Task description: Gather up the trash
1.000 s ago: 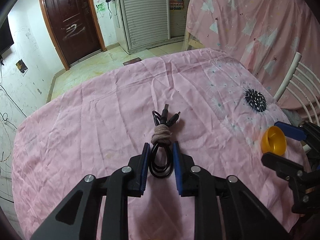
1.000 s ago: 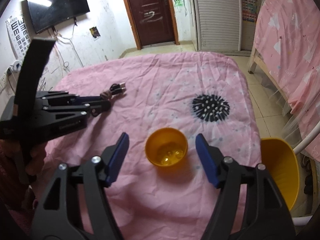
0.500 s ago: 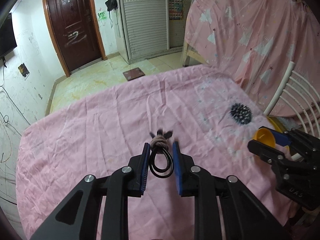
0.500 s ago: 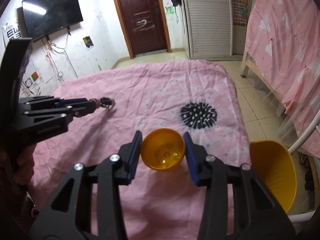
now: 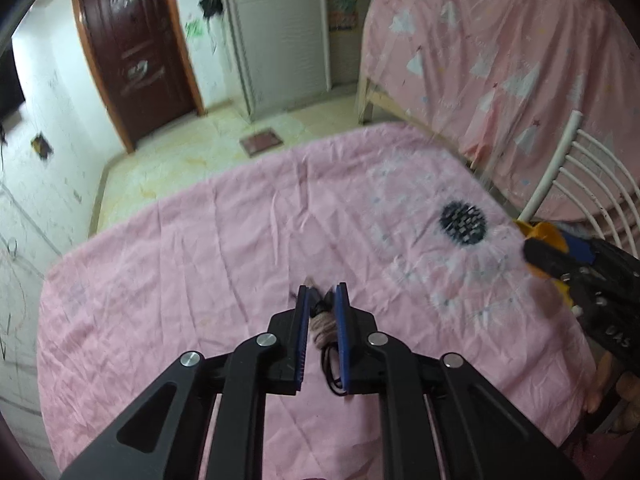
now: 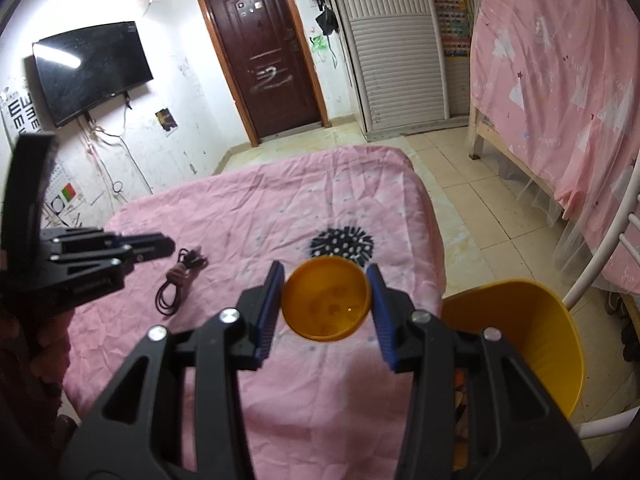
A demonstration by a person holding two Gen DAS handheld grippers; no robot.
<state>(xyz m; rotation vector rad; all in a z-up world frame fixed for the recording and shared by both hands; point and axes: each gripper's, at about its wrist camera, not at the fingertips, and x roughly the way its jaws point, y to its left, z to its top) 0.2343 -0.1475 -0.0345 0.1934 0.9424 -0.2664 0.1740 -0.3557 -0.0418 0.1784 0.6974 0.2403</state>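
Observation:
A coiled black cable with a tan wrap (image 6: pixel 179 278) lies on the pink tablecloth (image 6: pixel 256 216). In the left wrist view the cable bundle (image 5: pixel 322 325) shows between the narrowed jaws of my left gripper (image 5: pixel 321 295), which hovers above it; the right wrist view shows the cable lying on the cloth, clear of the left gripper (image 6: pixel 160 246). My right gripper (image 6: pixel 325 276) is shut on a small orange cup (image 6: pixel 325 303) and holds it lifted above the table. The cup (image 5: pixel 545 236) also shows at the right of the left wrist view.
A large yellow bin (image 6: pixel 516 340) stands on the floor at the table's right edge. A white chair (image 5: pixel 580 184) is beside it. A black spiky print (image 6: pixel 340 242) marks the cloth. A pink-draped bed (image 6: pixel 560 80) is at the right.
My right gripper closed on the orange cup and lifted it off the table. My left gripper narrowed around the cable and rose, and the cable now lies on the cloth below it.

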